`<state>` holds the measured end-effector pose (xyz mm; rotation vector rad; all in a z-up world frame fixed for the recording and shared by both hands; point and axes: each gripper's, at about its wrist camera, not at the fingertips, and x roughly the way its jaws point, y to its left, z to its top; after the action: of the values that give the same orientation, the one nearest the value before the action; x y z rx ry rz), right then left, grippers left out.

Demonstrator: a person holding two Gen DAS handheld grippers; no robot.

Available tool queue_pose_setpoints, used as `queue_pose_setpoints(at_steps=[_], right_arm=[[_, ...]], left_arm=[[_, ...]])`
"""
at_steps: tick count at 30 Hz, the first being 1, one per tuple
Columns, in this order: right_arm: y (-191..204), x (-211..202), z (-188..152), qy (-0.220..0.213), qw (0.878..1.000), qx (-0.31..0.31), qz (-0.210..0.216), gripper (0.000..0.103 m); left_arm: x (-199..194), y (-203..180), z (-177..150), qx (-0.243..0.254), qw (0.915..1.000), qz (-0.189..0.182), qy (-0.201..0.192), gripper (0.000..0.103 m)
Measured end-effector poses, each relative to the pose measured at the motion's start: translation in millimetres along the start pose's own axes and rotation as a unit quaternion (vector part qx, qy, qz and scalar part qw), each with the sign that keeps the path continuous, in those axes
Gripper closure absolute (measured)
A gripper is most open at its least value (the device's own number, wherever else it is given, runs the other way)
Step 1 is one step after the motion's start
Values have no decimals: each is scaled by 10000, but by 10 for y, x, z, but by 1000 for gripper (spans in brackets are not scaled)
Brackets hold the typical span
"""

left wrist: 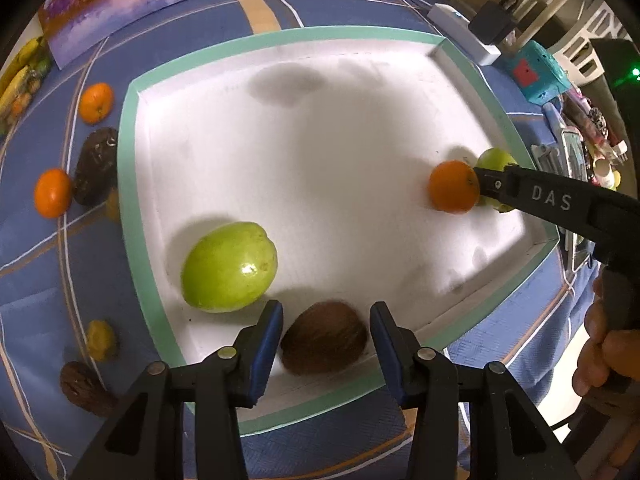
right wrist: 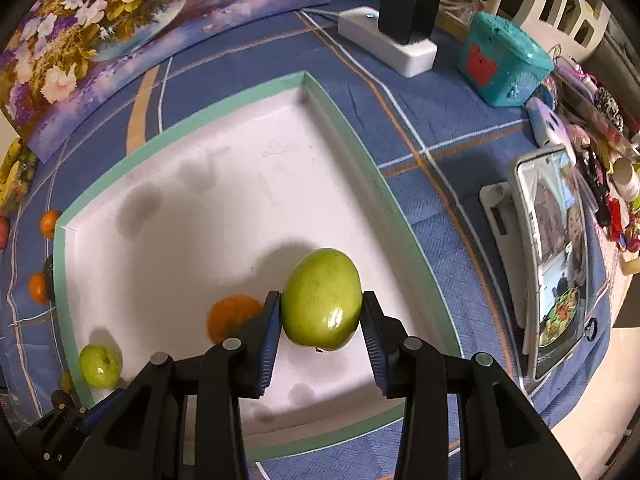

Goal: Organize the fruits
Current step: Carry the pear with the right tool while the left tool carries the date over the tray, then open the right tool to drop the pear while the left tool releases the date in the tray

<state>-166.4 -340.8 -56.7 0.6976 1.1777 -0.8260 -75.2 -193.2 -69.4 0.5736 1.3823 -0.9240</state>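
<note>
A white tray with a green rim (left wrist: 132, 184) lies on the blue cloth; it also shows in the right wrist view (right wrist: 360, 152). My left gripper (left wrist: 326, 346) is open around a brown fruit (left wrist: 325, 338) at the tray's near edge, with gaps on both sides. A green fruit (left wrist: 229, 266) lies just left of it. My right gripper (right wrist: 320, 322) is shut on a green mango-like fruit (right wrist: 322, 298) low over the tray, next to an orange (right wrist: 230, 316). In the left wrist view that orange (left wrist: 454, 192) sits at the right gripper's tip.
Two oranges (left wrist: 95, 102) (left wrist: 52, 192), dark brown fruits (left wrist: 96, 166) (left wrist: 82, 388) and a small yellow fruit (left wrist: 101, 340) lie on the cloth left of the tray. A power strip (right wrist: 386, 42), teal box (right wrist: 502, 60) and a phone on a stand (right wrist: 554, 256) sit to the right.
</note>
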Motion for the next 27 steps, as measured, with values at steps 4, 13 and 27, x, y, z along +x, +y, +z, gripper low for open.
queue_pose_setpoints(at_steps=[4, 13, 27], right_arm=[[0, 45, 1, 59, 10000, -14, -23, 62], [-7, 48, 9, 53, 10000, -21, -30, 62], [3, -90, 67, -165, 9998, -44, -95, 57]], left_arm=[[7, -22, -6, 20, 10000, 16, -7, 54], [13, 30, 21, -95, 9998, -180, 47, 54], [-393, 124, 61, -85, 9987, -347, -360, 53]])
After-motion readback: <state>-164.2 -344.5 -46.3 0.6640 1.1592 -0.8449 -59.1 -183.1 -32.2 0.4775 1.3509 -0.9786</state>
